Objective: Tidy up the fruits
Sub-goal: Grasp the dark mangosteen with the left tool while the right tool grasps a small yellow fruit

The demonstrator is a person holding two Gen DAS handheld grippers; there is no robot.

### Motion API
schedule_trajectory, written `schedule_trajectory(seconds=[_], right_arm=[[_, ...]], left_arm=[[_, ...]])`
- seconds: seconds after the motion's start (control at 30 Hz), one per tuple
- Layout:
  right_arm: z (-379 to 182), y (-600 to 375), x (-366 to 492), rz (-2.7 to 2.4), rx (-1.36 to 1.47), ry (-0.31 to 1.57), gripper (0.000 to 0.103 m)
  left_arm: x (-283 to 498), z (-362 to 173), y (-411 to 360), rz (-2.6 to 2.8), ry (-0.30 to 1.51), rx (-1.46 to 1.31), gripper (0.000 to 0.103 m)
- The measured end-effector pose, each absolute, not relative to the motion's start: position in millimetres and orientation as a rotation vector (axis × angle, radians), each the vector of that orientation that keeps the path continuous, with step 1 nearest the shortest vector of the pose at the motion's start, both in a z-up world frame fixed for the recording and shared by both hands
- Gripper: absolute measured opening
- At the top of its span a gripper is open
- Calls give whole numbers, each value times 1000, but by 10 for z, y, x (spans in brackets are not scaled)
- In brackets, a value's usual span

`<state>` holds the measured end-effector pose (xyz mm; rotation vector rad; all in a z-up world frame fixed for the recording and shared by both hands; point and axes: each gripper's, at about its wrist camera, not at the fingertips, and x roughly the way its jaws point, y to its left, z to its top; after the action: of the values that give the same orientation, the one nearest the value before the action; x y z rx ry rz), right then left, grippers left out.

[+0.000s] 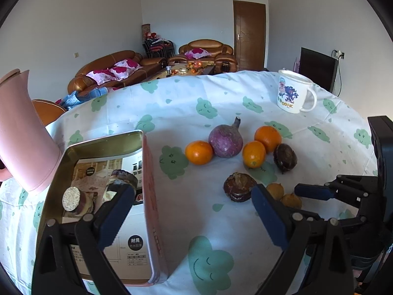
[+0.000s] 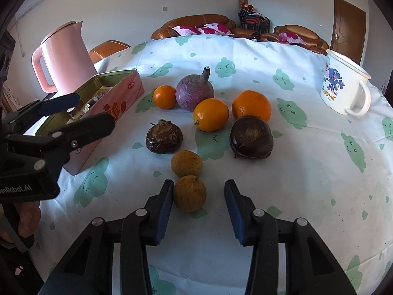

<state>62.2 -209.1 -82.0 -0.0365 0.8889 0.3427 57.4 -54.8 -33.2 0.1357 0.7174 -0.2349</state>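
On the cloud-print tablecloth lie three oranges (image 2: 210,114), a purple stemmed fruit (image 2: 194,93), two dark brown round fruits (image 2: 164,136) and two small tan fruits. My right gripper (image 2: 199,189) is open around the nearer tan fruit (image 2: 189,193): the left pad touches it and the right pad stands clear. The other tan fruit (image 2: 186,163) lies just beyond. My left gripper (image 1: 192,191) is open, its left finger over the pink tin (image 1: 149,172), which holds a dark fruit (image 1: 122,179) and a cut pale-faced piece (image 1: 71,199).
A pink kettle (image 2: 66,56) stands behind the tin at the left. A white cartoon mug (image 2: 341,86) sits at the far right. The table's far edge curves behind the fruit, with brown sofas beyond. A hand shows at the left edge of the right wrist view.
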Motion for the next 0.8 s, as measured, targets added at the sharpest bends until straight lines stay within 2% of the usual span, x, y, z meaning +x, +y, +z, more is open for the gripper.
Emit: schedule_trajectory(seconds=[0.03,0.1,0.23,0.3,0.37,0.63,0.77,0.8], right_arm=[[-819,-2087,618,343,-41,888,38],[-813,-2101,611,345,-38,885,28],[-771,-2170,612,303,-29,855,28],[-738,-2218,627,274,-30,840,28],[-705,-2270,658,250,-29,829,28],[-701,-2348,712,204,-32,808,28],[-701,-2361,717,209,-28,808,28],[-700,-2362,719,210,-27,807,28]], left_arm=[[588,-351,-564,-241,729,133,98],[606,-383,-590,-249,747,132,98],[671,-468,-665,-261,801,144,88],[717,-503,-703,-282,834,138,76],[751,-519,-758,-297,855,138,72],[893,-585,-946,-359,906,106,68],[977,-699,-975,-374,951,82,55],[994,-721,-973,-376,957,72,54]])
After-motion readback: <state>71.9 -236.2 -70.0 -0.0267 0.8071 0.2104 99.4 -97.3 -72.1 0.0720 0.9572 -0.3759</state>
